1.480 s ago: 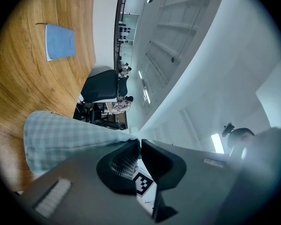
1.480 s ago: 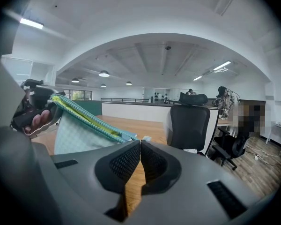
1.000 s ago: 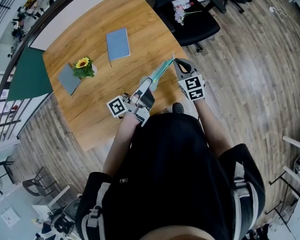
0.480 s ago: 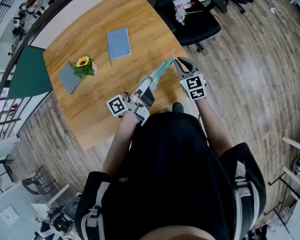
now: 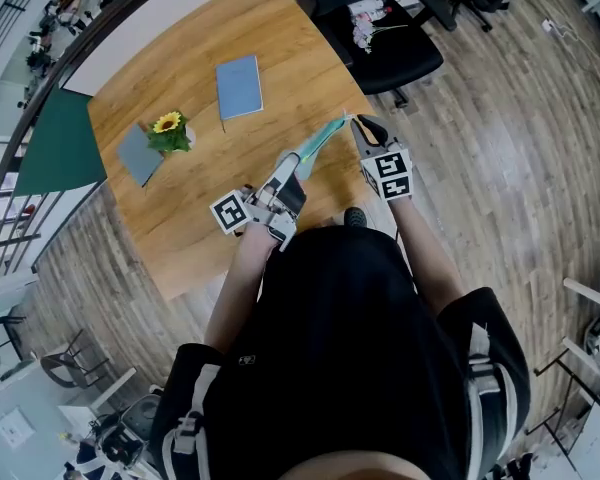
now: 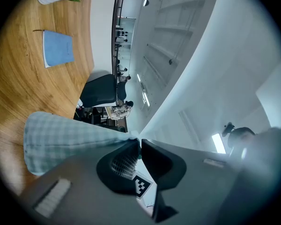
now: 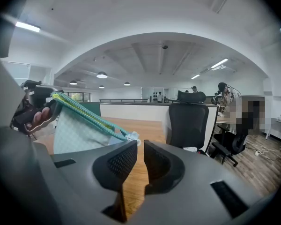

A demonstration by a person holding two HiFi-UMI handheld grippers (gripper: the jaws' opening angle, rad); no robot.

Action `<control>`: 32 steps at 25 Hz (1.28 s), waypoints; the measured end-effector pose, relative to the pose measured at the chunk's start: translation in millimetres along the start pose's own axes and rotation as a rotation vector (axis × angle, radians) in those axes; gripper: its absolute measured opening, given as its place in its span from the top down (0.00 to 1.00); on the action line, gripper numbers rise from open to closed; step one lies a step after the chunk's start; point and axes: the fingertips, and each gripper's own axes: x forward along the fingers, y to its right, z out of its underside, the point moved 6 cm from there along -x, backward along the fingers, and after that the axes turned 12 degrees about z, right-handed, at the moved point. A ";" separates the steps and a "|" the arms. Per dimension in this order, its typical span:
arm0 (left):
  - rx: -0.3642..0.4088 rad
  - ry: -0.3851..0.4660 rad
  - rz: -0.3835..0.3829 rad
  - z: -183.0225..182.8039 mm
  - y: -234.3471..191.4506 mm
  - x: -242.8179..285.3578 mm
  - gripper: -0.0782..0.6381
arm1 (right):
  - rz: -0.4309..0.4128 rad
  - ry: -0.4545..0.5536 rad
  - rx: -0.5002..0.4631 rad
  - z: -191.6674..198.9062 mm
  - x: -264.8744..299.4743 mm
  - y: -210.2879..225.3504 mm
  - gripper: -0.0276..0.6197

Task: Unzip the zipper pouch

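Two claws, one checked pouch [image 5: 320, 140].
Its corner is clamped in the left claw [image 6: 139, 142]; the right claw [image 7: 140, 146], just opened, is held empty beside the zipper end [image 7: 128, 136].

The zipper pouch [image 7: 75, 132] is patterned in a pale mint check and edged with a green-yellow zip [image 7: 84, 111]. The notebook [image 5: 239, 86] is coloured blue, the table [image 5: 205, 40] wood-brown.

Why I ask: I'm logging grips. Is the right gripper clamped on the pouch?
No: the right gripper has just been opening its jaws, which stand apart and empty, with the pouch just beyond their tips.
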 end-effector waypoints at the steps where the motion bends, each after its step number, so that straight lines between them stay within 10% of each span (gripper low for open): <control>1: 0.000 0.009 0.003 -1.7 0.6 -1.3 0.86 | 0.009 -0.003 0.007 1.4 0.5 2.0 0.88; 32: 0.119 0.134 -0.013 -59.0 14.7 -29.0 0.86 | -0.058 -0.009 0.030 8.7 -14.6 -7.9 0.95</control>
